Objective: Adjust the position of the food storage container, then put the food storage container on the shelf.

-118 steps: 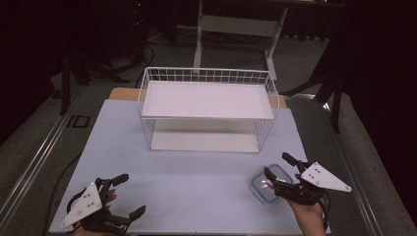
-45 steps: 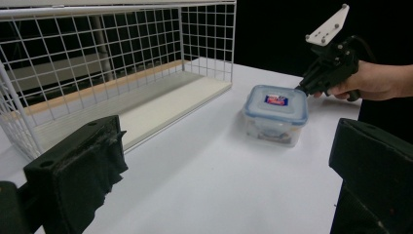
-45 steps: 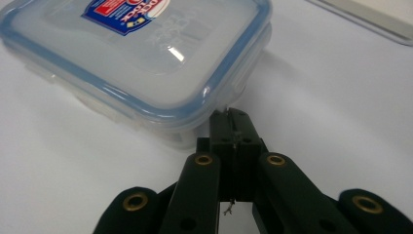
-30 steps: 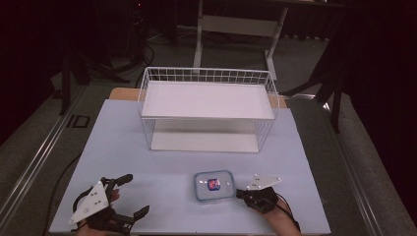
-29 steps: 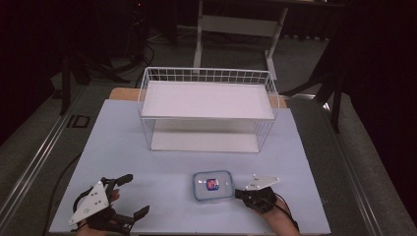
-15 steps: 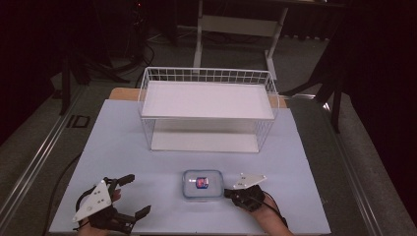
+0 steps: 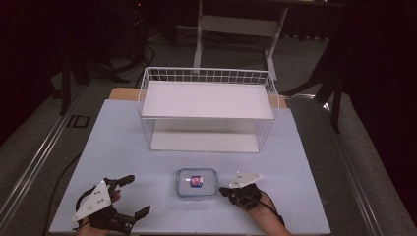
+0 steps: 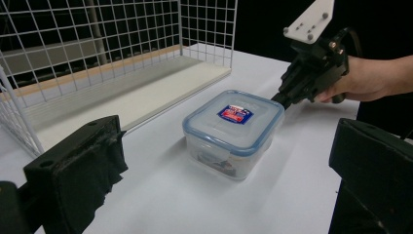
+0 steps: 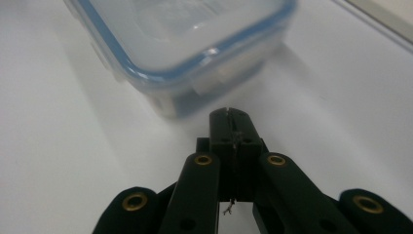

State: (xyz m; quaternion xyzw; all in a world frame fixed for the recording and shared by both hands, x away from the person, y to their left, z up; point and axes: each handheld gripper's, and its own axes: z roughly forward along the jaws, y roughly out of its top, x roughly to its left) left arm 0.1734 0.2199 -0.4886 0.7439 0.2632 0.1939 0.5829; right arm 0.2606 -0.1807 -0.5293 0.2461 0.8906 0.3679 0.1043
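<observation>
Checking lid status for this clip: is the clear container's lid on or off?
On. The blue-rimmed lid sits flat and flush on the container, label up; whether its side flaps are latched, cannot tell.

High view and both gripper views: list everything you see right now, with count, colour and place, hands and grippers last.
Table: one, white top, in front of the person.
Wire rack: one, white, two white shelves, at the far middle of the table.
Food container: one, clear with a blue-rimmed lid and a small red and blue label, near edge, in front of the rack.
Desk frame: one, pale, on the floor behind the table.
Left gripper: one, black with a grey plate, near-left corner, jaws open, nothing between them.
Right gripper: one, black with a grey plate, jaws shut, tips at the container's right side.
</observation>
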